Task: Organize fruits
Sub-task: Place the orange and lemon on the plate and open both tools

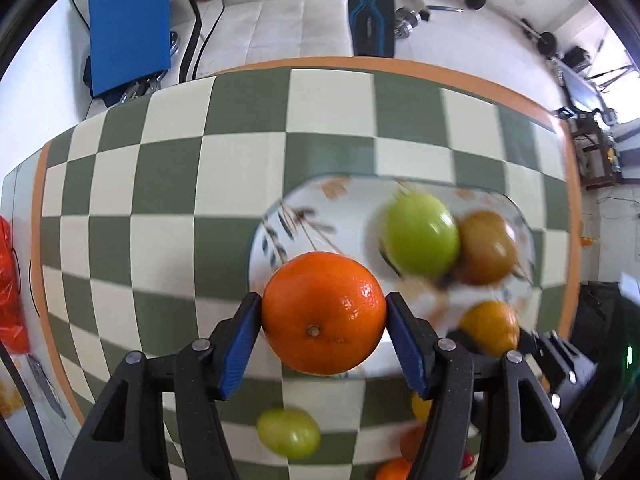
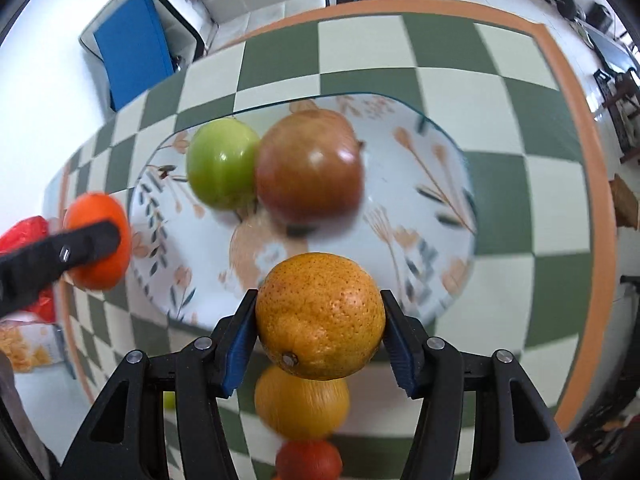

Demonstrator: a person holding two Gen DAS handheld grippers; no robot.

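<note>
My left gripper is shut on a bright orange mandarin and holds it above the near left rim of the floral plate. My right gripper is shut on a yellow-orange orange above the plate's near edge. A green apple and a red-brown pomegranate lie side by side on the plate. The left gripper with its mandarin shows at the left of the right wrist view. The right gripper's orange shows in the left wrist view.
The table has a green and cream checked cloth with an orange border. On the cloth below the grippers lie a green fruit, another orange and a red fruit. A red bag lies at the table's left.
</note>
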